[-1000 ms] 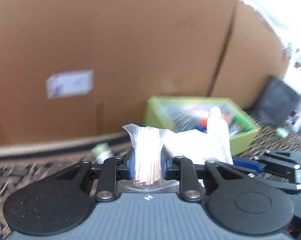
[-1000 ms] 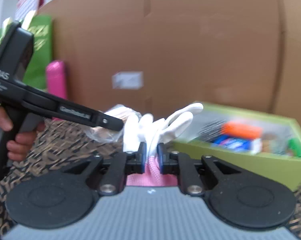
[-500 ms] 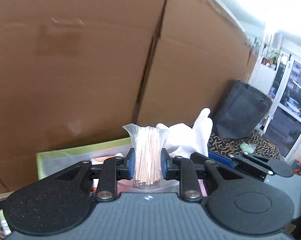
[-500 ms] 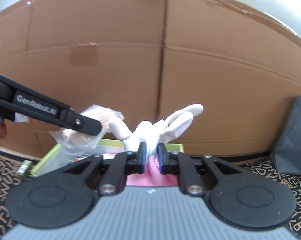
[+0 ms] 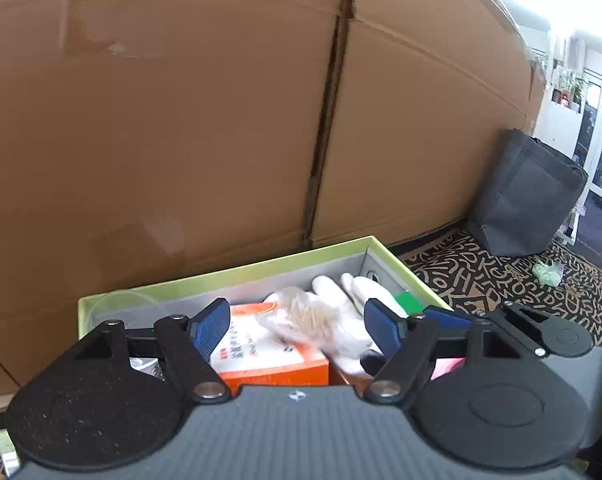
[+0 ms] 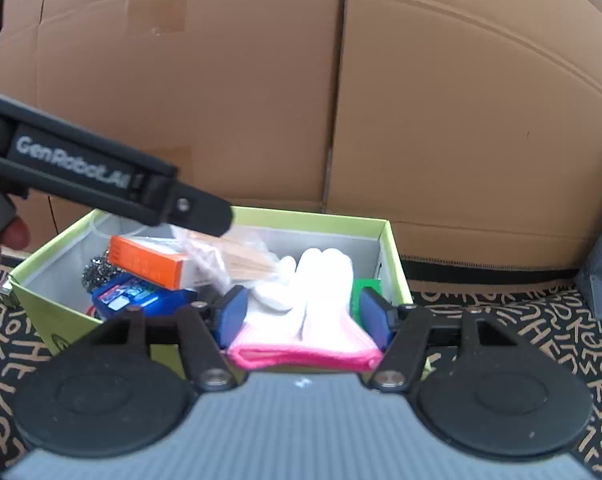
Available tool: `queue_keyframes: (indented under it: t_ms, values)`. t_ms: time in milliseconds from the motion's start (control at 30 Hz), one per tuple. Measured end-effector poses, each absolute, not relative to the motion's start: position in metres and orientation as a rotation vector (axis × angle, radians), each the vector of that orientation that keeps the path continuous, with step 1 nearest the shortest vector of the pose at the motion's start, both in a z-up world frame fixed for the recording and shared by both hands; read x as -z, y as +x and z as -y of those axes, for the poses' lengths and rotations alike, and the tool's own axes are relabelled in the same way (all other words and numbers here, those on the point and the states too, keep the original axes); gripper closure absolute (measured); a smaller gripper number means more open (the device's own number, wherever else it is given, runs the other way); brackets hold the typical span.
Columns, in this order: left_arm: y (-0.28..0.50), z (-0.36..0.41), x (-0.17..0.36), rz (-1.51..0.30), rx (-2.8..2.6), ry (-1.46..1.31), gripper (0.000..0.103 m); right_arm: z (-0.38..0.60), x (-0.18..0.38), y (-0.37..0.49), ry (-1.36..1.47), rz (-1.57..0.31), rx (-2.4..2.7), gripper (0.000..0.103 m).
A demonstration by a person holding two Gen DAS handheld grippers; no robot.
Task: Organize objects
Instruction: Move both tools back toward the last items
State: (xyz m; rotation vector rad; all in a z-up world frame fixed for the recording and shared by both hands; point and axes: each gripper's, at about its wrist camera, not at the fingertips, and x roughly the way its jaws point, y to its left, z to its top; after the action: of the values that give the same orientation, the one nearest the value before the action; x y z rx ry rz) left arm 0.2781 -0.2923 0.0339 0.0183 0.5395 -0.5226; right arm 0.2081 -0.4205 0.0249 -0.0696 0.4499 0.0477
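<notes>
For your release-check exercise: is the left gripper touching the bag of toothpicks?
Apart. The left wrist view shows the left gripper open, with orange box and white glove visible between its pads and the toothpick bag.

Right gripper (image 6: 303, 318) wide open over the green box (image 6: 393, 248), white gloves (image 6: 301, 316) with pink cuffs lying between its fingers (image 6: 231, 312), toothpick bag (image 6: 237, 258) beside them.
</notes>
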Motion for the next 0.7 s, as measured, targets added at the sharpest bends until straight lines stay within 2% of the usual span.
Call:
queue_keyframes:
  t_ms: [133, 233, 300, 367, 433, 500, 700]
  values:
    - [0.261, 0.274, -0.046, -0.522, 0.515, 0.019, 0.026, 0.416, -0.036, 0.191, -0.078, -0.424, -0.033, 0.032]
    - [0.238, 0.247, -0.061, -0.479, 0.486, 0.019, 0.023, 0.409, -0.056, 0.162, -0.105, -0.360, -0.002, 0.020]
    - [0.225, 0.228, -0.069, -0.461, 0.445, -0.005, 0.015, 0.402, -0.068, 0.143, -0.121, -0.291, -0.008, 0.007]
    - [0.210, 0.199, -0.075, -0.451, 0.382, -0.045, 0.012, 0.390, -0.079, 0.128, -0.120, -0.233, -0.034, 0.003]
    - [0.195, 0.167, -0.072, -0.430, 0.338, -0.097, 0.009, 0.374, -0.085, 0.114, -0.114, -0.208, -0.074, 0.002]
    - [0.186, 0.140, -0.065, -0.434, 0.277, -0.126, 0.003, 0.356, -0.082, 0.102, -0.097, -0.203, -0.136, 0.001]
    - [0.175, 0.076, -0.023, -0.539, 0.153, -0.131, 0.002, 0.292, -0.052, 0.086, -0.084, -0.269, -0.293, 0.001]
